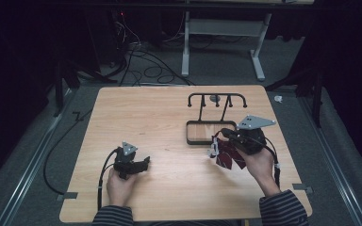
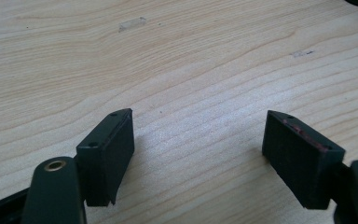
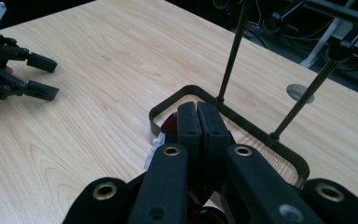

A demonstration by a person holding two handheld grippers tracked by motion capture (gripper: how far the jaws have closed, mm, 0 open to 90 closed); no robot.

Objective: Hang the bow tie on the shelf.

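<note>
My right gripper (image 1: 222,133) is held just above the table, right of centre, with its jaws pressed together (image 3: 197,108). A dark red cloth item (image 1: 227,158) with a white tag (image 1: 212,149) hangs from it; red cloth (image 3: 169,122) and the white tag (image 3: 153,148) peek out under the jaws. Just beyond stands a black wire rack (image 1: 210,140) with a rectangular base frame (image 3: 177,95) and thin uprights. My left gripper (image 1: 146,163) rests on the wood at the left front, open (image 2: 198,122), with nothing between its pads.
A grey round grommet (image 1: 214,98) is set in the wooden table (image 1: 141,113) behind the rack. Cables (image 1: 146,66) lie on the floor beyond the far edge, beside white desk legs (image 1: 185,47). The left gripper (image 3: 39,77) lies far left in the right gripper view.
</note>
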